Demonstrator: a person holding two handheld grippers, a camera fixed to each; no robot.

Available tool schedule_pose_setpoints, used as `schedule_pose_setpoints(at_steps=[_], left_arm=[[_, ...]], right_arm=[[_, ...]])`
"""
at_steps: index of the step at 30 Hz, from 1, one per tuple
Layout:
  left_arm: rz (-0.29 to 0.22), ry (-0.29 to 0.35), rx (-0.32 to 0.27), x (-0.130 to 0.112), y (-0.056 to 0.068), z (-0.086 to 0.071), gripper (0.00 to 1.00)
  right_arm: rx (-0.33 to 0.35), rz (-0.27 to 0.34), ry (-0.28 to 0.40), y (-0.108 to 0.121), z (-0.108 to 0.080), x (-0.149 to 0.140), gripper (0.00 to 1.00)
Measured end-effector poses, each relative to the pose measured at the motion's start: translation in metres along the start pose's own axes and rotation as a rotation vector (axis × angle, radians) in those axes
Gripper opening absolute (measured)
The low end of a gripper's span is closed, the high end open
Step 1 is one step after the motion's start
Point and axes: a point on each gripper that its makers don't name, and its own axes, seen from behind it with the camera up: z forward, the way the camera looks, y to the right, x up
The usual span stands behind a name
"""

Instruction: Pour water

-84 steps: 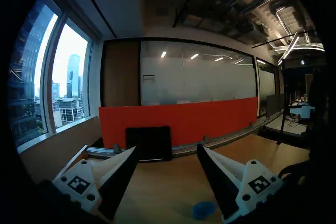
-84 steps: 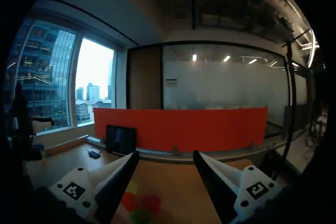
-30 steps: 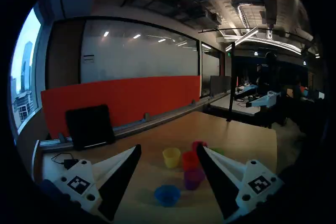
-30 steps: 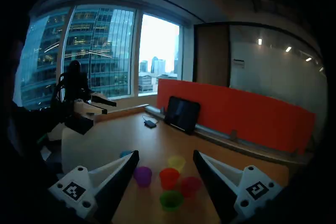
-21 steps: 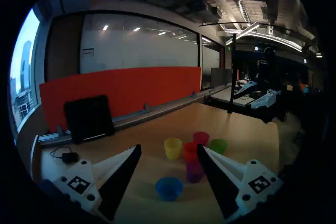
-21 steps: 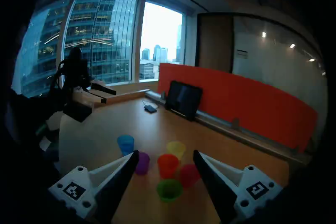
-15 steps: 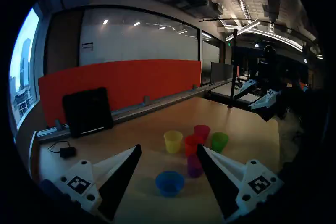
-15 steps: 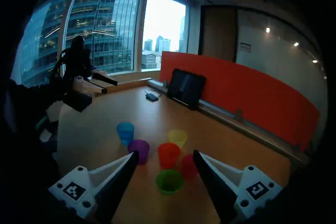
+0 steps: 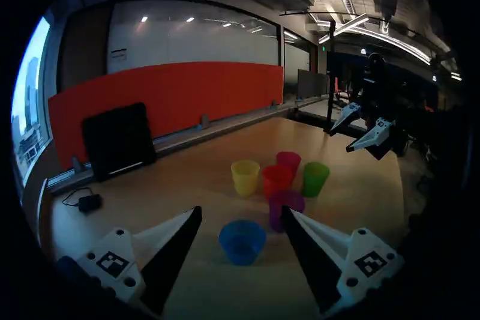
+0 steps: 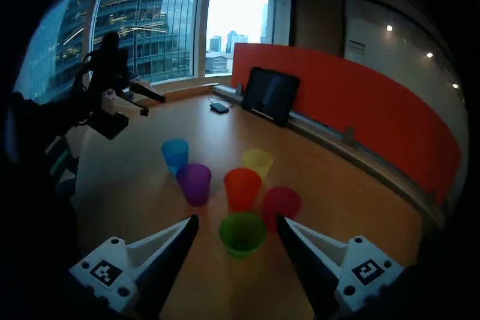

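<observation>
Left gripper (image 9: 240, 209): fingers spread, empty; blue cup (image 9: 242, 242) ahead.
Right gripper (image 10: 235, 218): fingers spread, empty; green cup (image 10: 242, 234) ahead.
Table (image 9: 180, 182): both cups toward its middle.

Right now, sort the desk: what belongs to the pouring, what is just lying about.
For the job: blue cup, purple cup, yellow cup, red cup, pink cup, green cup.
Lying about: tablet, charger, divider.
</observation>
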Motion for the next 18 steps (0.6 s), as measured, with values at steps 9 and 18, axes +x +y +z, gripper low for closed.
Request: schedule_pose_setpoints(at_steps=[9,18], left_arm=[[0.027,-0.085,-0.016,-0.042,0.006,0.011,0.98],[0.013,-0.177,-0.021,-0.083,0.001,0.019,0.98]], right_arm=[[0.004,0.000,-0.054,0.005,0.018,-0.032,1.00],[0.011,0.010,-0.102,0.007,0.031,-0.059,1.00]])
